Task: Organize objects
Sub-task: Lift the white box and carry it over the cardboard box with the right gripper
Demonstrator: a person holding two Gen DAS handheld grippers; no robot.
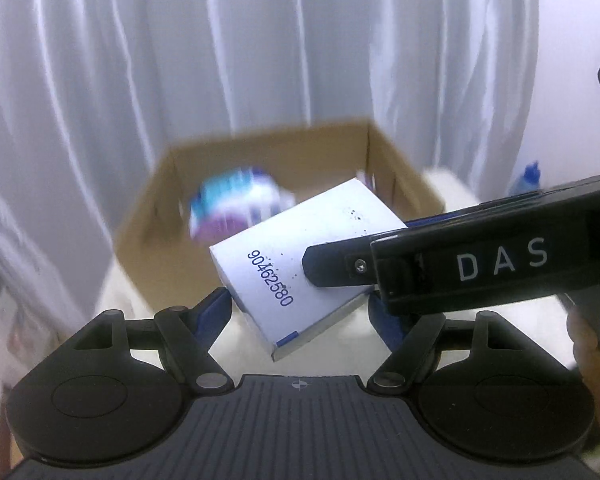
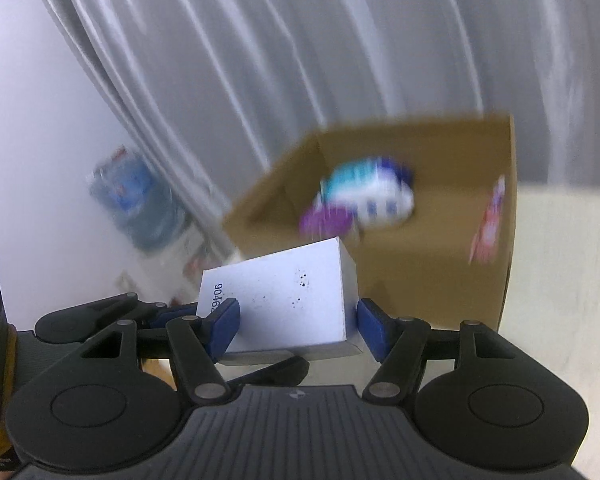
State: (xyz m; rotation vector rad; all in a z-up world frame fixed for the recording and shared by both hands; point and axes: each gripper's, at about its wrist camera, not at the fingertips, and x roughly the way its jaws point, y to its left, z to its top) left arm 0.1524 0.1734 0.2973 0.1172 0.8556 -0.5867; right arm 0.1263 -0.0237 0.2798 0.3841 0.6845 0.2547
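Pads of both tools were pressed on one white box [image 1: 300, 264], which was held off the worktop [image 2: 560, 260] just near of an open carton [image 1: 396, 176]. In the left wrist view, the left tool [image 1: 300, 308] was seen pinching the box's near corner between its blue pads [image 1: 216, 312], while the right tool [image 1: 460, 264], marked DAS, reached in from the right across the box's top. In the right wrist view, the right tool [image 2: 296, 328] was seen clamped on the box's two sides. A printed number ran along the box's left part. Inside the carton a blurred packet [image 2: 364, 196] in white, blue and purple was seen. A pale curtain [image 1: 260, 40] hung at the far side. A blurred bottle [image 2: 140, 200] was seen far left.
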